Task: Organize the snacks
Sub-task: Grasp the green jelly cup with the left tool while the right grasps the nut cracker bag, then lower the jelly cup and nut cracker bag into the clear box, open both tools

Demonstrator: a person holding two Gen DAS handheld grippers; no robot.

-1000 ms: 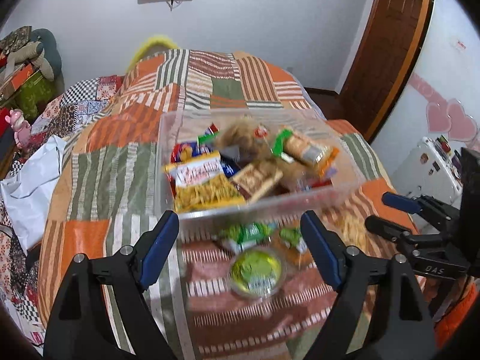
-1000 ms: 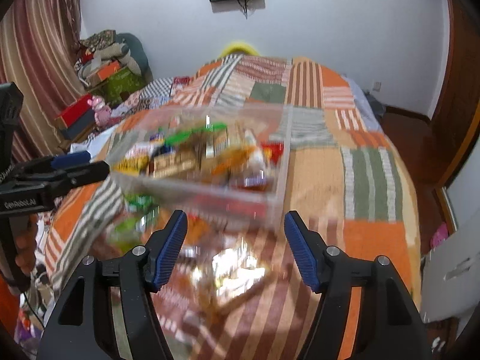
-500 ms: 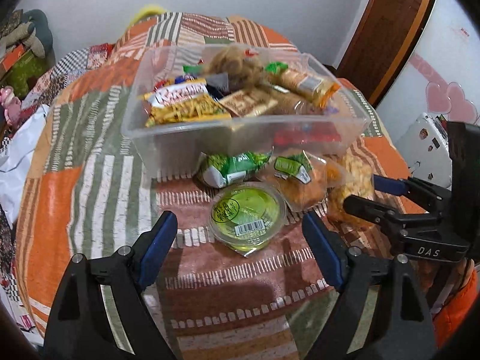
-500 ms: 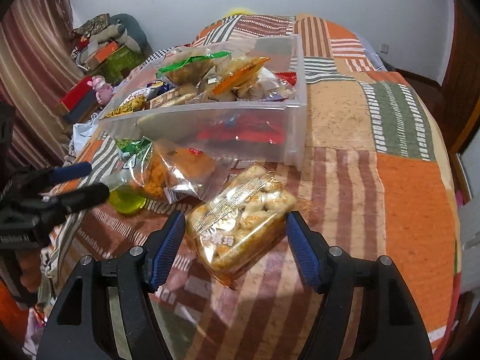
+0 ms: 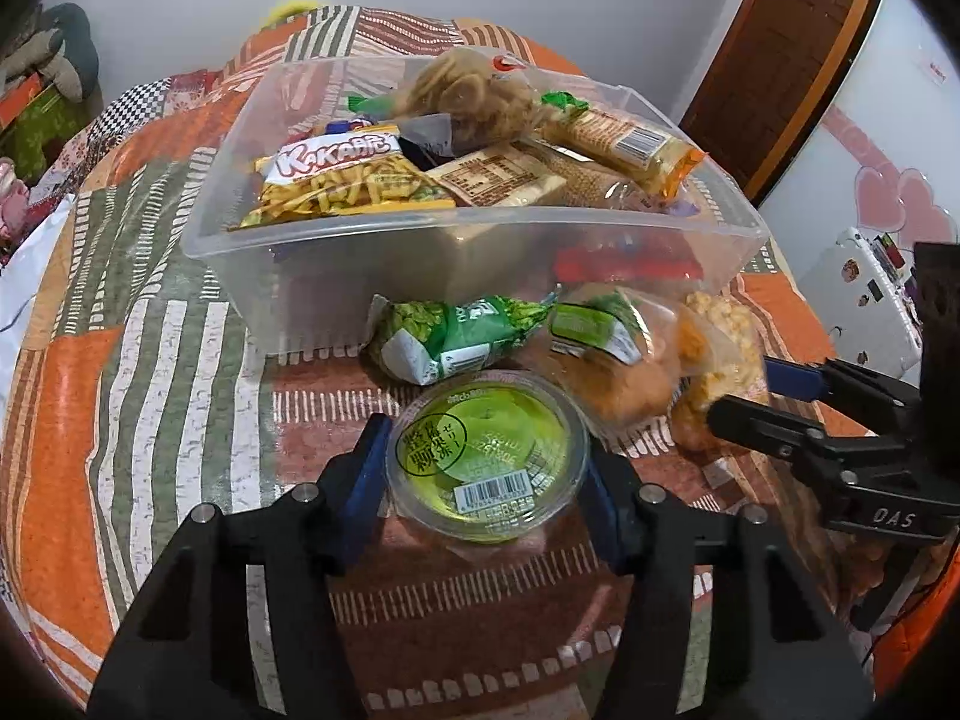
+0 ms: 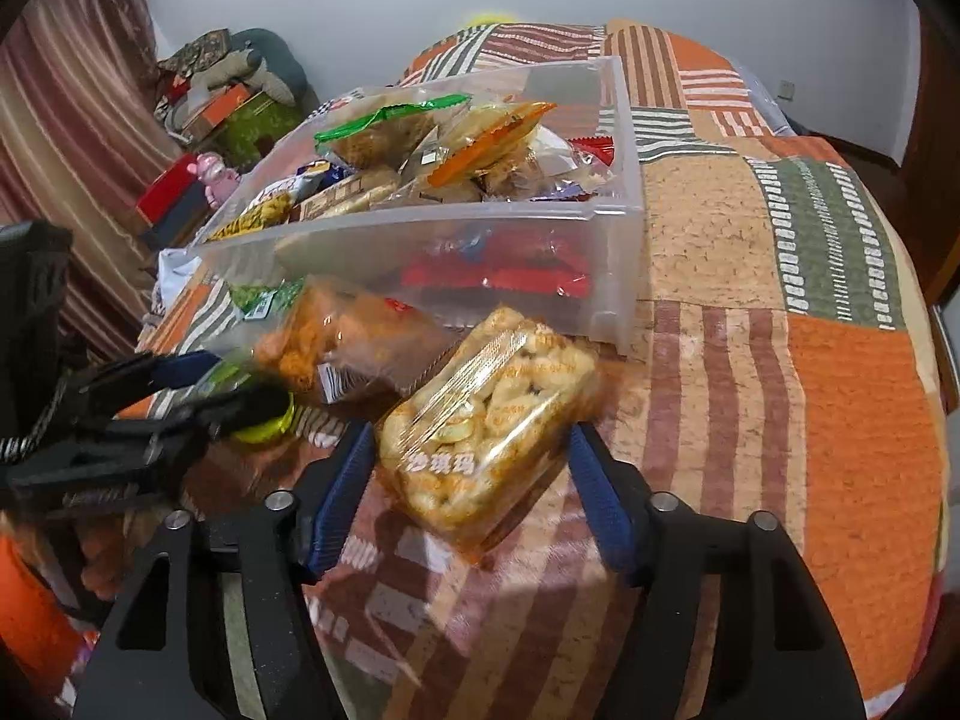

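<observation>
A clear plastic bin (image 5: 480, 252) full of snack packs stands on the patchwork bedspread; it also shows in the right wrist view (image 6: 618, 222). In front of it lie a green jelly cup (image 5: 486, 456), a green packet (image 5: 456, 336), an orange snack bag (image 5: 624, 366) and a clear pack of puffed rice cakes (image 6: 486, 426). My left gripper (image 5: 483, 480) is open, its fingers on either side of the jelly cup. My right gripper (image 6: 474, 480) is open, its fingers on either side of the rice cake pack.
The bedspread (image 6: 780, 360) extends right of the bin. A brown door (image 5: 780, 60) and a white cabinet (image 5: 864, 300) stand beyond the bed's right side. Boxes and toys (image 6: 228, 114) are piled at the left by a curtain.
Both grippers have moved down and forward toward the loose snacks. The left now straddles the jelly cup, the right straddles the rice cake pack. Both jaws have narrowed.
</observation>
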